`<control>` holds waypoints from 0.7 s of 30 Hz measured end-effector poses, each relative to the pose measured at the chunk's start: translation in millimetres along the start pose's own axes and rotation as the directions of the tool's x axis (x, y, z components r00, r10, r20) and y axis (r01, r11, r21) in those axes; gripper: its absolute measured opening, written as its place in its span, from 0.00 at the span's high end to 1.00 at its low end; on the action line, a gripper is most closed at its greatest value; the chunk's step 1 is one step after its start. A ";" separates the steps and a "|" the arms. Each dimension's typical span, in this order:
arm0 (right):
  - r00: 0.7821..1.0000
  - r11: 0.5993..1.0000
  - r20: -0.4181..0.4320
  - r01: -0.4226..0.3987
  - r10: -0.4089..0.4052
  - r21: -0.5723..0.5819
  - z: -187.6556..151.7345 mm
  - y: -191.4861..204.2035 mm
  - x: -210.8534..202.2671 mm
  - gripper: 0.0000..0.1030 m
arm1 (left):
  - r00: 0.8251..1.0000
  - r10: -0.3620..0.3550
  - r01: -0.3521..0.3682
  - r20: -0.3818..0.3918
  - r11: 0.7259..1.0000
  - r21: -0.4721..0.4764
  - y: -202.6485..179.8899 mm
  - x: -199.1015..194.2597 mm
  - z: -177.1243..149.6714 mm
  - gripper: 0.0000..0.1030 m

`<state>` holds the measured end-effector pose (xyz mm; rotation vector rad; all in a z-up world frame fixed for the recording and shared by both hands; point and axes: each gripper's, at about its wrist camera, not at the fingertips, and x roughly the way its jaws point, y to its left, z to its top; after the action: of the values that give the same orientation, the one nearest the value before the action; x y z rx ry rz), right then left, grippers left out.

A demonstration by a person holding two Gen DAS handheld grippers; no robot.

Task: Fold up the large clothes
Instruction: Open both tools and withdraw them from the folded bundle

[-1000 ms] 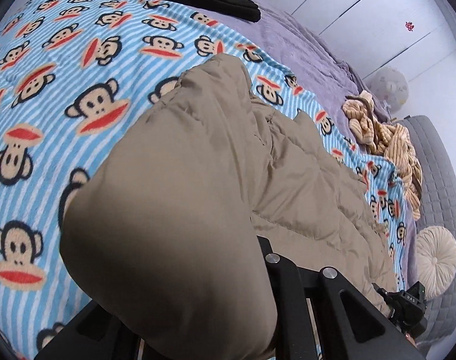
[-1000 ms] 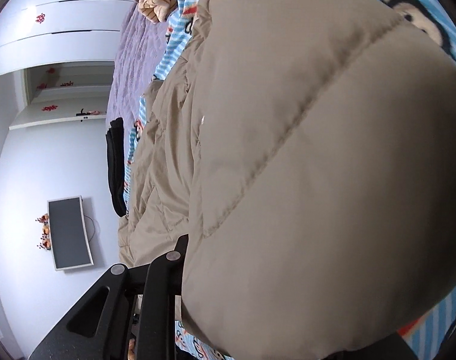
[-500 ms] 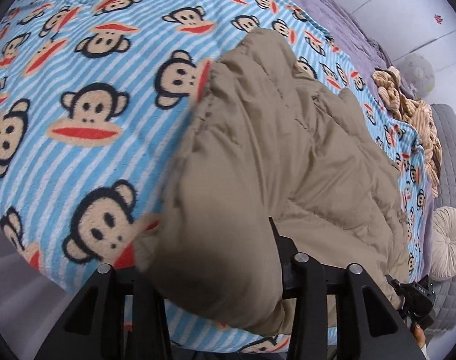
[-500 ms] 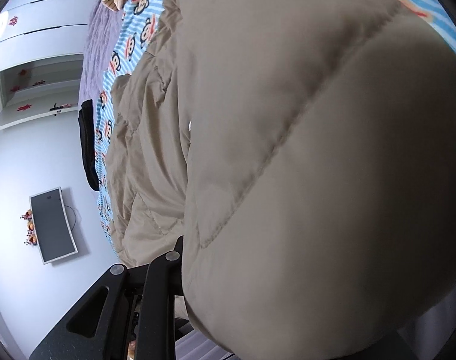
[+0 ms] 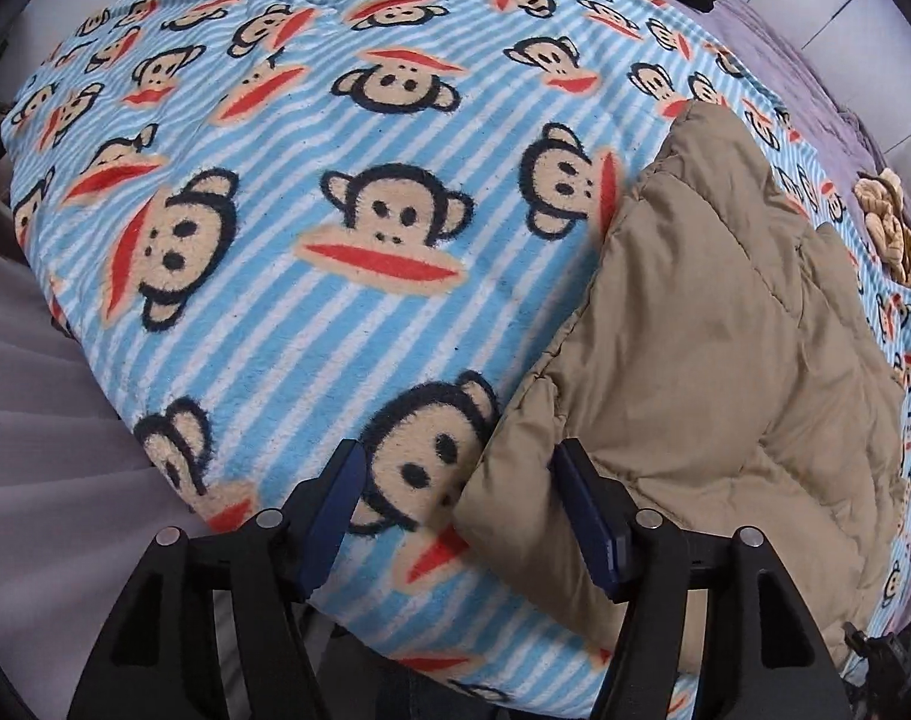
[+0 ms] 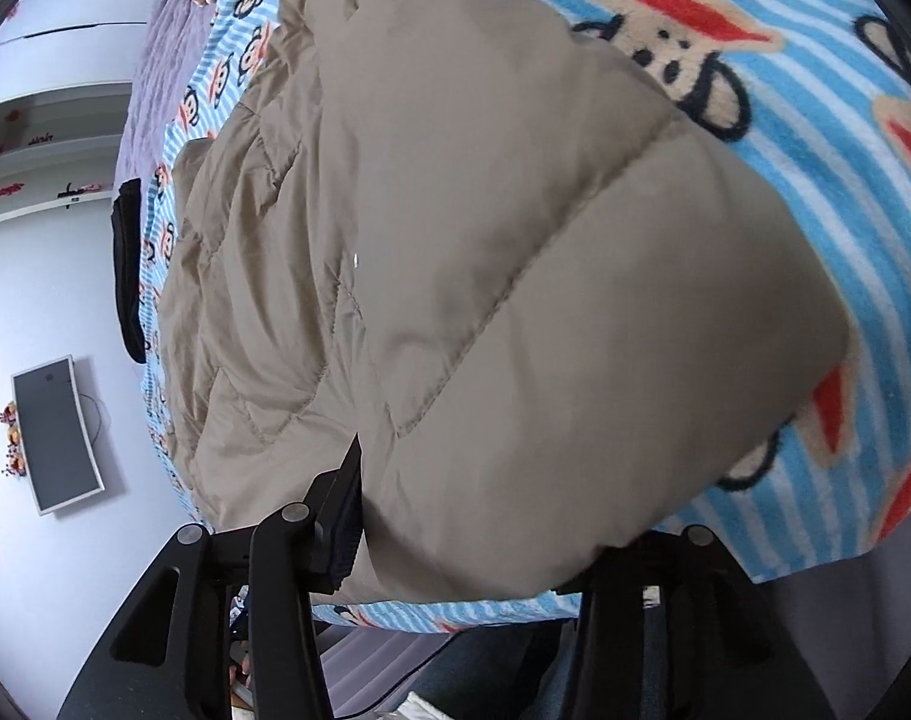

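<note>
Left claw (image 5: 455,504) and right claw (image 6: 479,516) are opening, releasing the coat (image 5: 713,360); its puffy edge may spring back, slide off the bed (image 5: 275,276)

Both views come from fisheye cameras mounted on the hand-held grippers, each looking forward along its own black fingers, which frame the bottom edge. The left wrist view looks steeply down and very near onto the blue-and-white striped fleece blanket printed with monkey faces (image 5: 311,312), at the near edge of the bed; the puffy tan quilted jacket (image 5: 725,360) fills its right side. The right wrist view is tilted less steeply and sits closer still, so the same jacket (image 6: 515,252) fills most of it, with the blanket (image 6: 827,192) at right and a white wall with a flat dark screen (image 6: 56,432) far left. Both share the jacket, blanket and a black folded garment (image 6: 126,276) far along the bed.
</note>
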<state>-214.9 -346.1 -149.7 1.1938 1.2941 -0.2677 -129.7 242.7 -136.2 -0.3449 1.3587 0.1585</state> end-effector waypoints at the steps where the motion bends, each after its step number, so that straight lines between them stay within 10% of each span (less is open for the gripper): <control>1: 1.000 1.000 0.000 0.008 -0.008 0.003 -0.1 2.4 0.0 0.51 | 1.000 0.012 -0.012 0.000 1.000 0.008 -2.3 -0.8 0.3 0.35; 21: 0.994 0.963 0.057 0.106 -0.095 -0.246 -13.3 67.9 -46.5 0.47 | 1.000 -0.027 0.022 0.014 0.967 0.253 -94.7 -63.4 -26.9 0.35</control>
<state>-188.3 -327.0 -73.0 0.9063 1.3093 -0.1978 -138.7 150.3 -64.8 -0.1454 1.3390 -0.0334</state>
